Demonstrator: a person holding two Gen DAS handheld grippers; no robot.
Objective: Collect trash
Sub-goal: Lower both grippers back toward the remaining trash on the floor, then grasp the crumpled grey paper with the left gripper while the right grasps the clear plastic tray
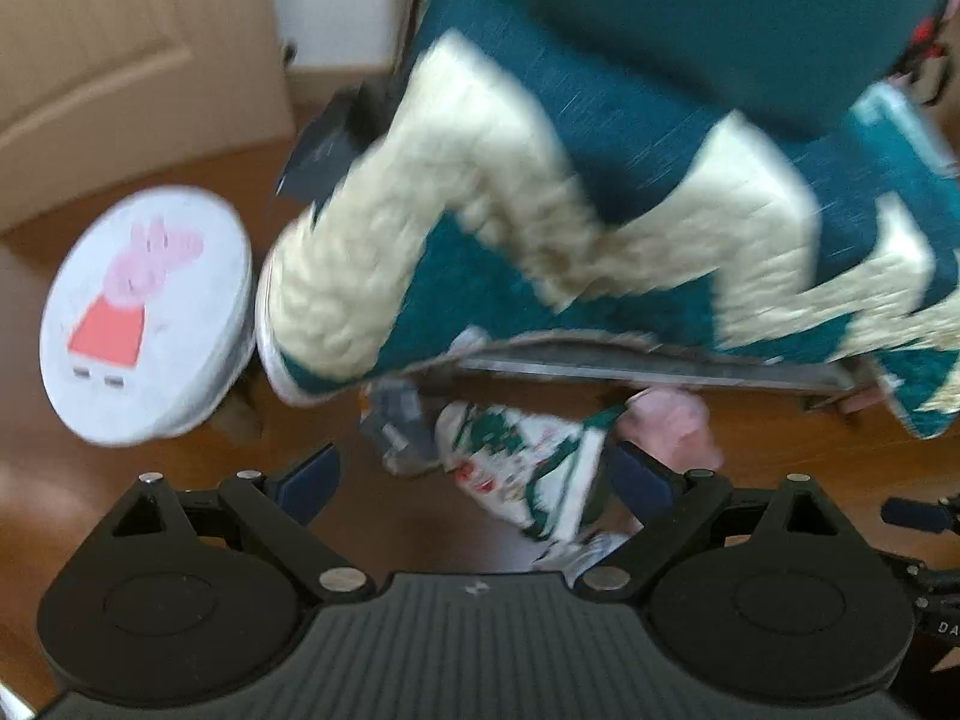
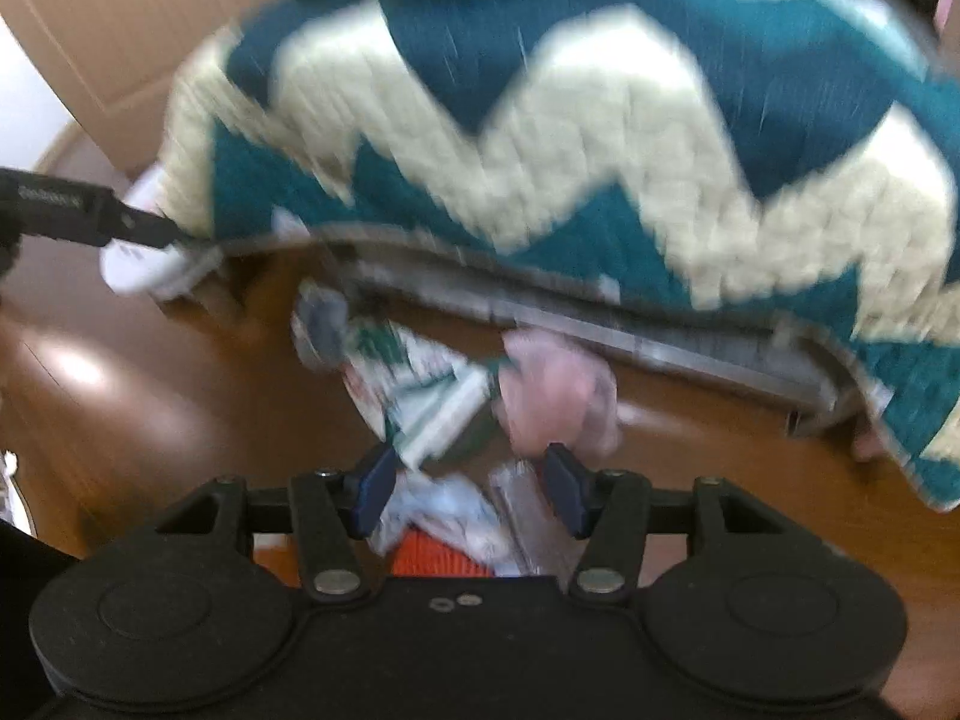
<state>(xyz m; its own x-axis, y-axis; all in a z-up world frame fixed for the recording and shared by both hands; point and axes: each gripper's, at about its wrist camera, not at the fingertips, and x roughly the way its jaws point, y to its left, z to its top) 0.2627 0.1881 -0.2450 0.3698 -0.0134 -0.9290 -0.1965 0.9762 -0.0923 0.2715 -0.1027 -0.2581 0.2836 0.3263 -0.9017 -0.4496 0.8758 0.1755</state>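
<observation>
My left gripper hangs with jaws spread wide and empty over the green-and-white wrapper, which lies on the wooden floor at the edge of the sofa, likely dropped there. My right gripper is parted too, gripping nothing. Only its view shows clear plastic and an orange scrap nearer me; only the left shows the cartoon stool.

L gripper jaws wide apart; R gripper jaws parted, both angled down.
</observation>
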